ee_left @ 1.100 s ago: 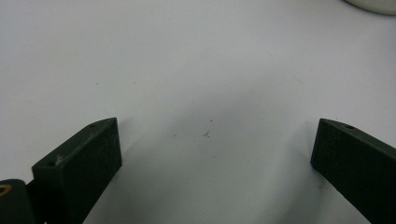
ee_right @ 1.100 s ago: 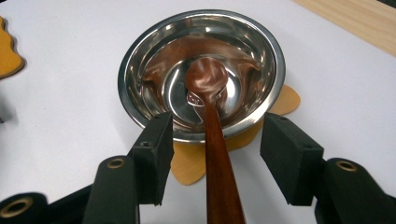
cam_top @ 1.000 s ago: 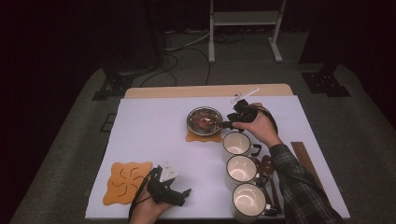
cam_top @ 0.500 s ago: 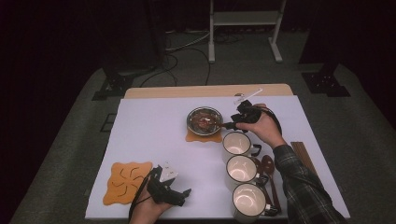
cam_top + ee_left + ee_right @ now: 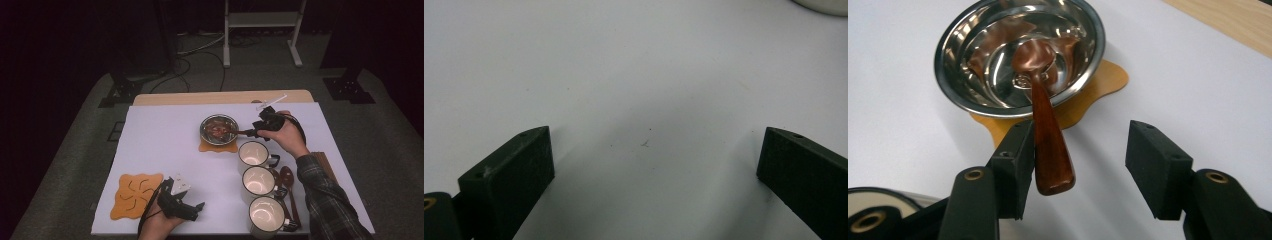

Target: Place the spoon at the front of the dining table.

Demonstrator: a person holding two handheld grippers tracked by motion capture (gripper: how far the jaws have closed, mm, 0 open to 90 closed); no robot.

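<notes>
Wooden spoon [image 5: 1046, 131] lies with its bowl in the steel bowl [image 5: 1020, 55], its handle leaning on one jaw of the right tongs [image 5: 1078, 167], which stand apart, not clamped. Beneath the bowl sits an orange mat [image 5: 218, 146] on the white surface [image 5: 165, 145]. Left tongs [image 5: 651, 170] gape wide over bare white near another orange mat [image 5: 134, 194]. Three mugs [image 5: 258, 179] line the right side; the room beyond is dark.

Three mugs [image 5: 254, 153], two orange mats [image 5: 136, 195], one steel bowl [image 5: 219, 128] and three wooden spoons [image 5: 287, 176] are sitting out.
</notes>
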